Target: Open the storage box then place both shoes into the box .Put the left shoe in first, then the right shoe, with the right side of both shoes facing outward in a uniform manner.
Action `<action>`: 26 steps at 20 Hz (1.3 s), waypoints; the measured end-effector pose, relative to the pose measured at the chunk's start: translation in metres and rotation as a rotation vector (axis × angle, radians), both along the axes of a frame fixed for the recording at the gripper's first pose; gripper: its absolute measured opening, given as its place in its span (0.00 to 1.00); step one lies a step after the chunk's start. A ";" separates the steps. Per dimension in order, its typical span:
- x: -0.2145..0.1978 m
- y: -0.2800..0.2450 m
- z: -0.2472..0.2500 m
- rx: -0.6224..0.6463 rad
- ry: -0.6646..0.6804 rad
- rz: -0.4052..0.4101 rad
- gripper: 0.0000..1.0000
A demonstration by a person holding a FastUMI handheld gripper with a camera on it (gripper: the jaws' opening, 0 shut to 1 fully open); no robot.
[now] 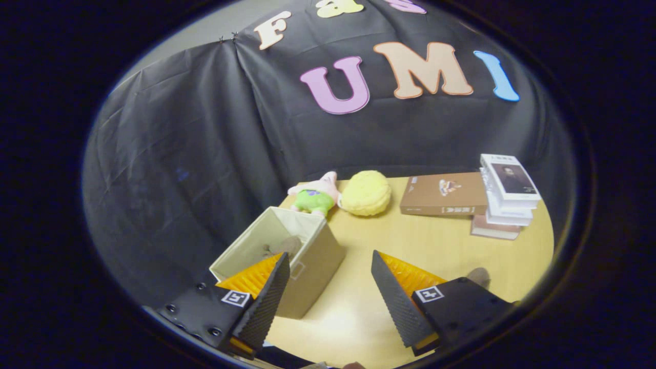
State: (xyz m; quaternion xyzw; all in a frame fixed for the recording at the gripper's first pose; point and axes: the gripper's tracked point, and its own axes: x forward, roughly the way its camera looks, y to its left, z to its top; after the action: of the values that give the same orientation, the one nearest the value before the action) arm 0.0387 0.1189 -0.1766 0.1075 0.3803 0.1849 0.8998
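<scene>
With the storage box (287,256) already open just ahead of the left finger and one shoe (281,247) inside, the gripper (330,287), fingers spread and empty, should grab the remaining shoe (479,277) behind the right finger heel-first, matching orientation.

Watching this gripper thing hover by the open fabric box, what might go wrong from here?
Risks, as guesses:
1. The gripper is open and holds nothing; one finger overlaps the storage box wall, so a careless move might nudge or tip it.
2. A grey shape inside the box may be a shoe; I cannot tell its facing, so it could sit the wrong way.
3. The box stands near the table edge and could slide off.
</scene>
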 end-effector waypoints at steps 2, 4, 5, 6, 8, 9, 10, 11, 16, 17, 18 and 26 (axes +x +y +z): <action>-0.006 -0.024 0.003 -0.035 -0.015 -0.015 1.00; -0.011 -0.050 0.003 -0.076 -0.022 -0.034 1.00; -0.012 -0.061 -0.001 -0.093 -0.024 -0.038 1.00; -0.014 -0.072 -0.003 -0.111 -0.023 -0.045 1.00; -0.017 -0.092 -0.010 -0.139 -0.015 -0.062 1.00; -0.021 -0.104 -0.014 -0.147 -0.008 -0.075 1.00; -0.023 -0.116 -0.018 -0.156 0.000 -0.088 1.00; -0.026 -0.129 -0.021 -0.166 0.009 -0.103 1.00; -0.044 -0.184 -0.049 -0.232 0.065 -0.141 1.00; -0.049 -0.193 -0.057 -0.246 0.079 -0.144 1.00; -0.053 -0.202 -0.065 -0.259 0.096 -0.146 1.00; -0.096 -0.242 -0.132 -0.304 0.263 -0.098 1.00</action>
State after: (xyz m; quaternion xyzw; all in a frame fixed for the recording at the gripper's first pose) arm -0.0570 -0.1232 -0.3083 0.0119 0.5125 0.0657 0.8561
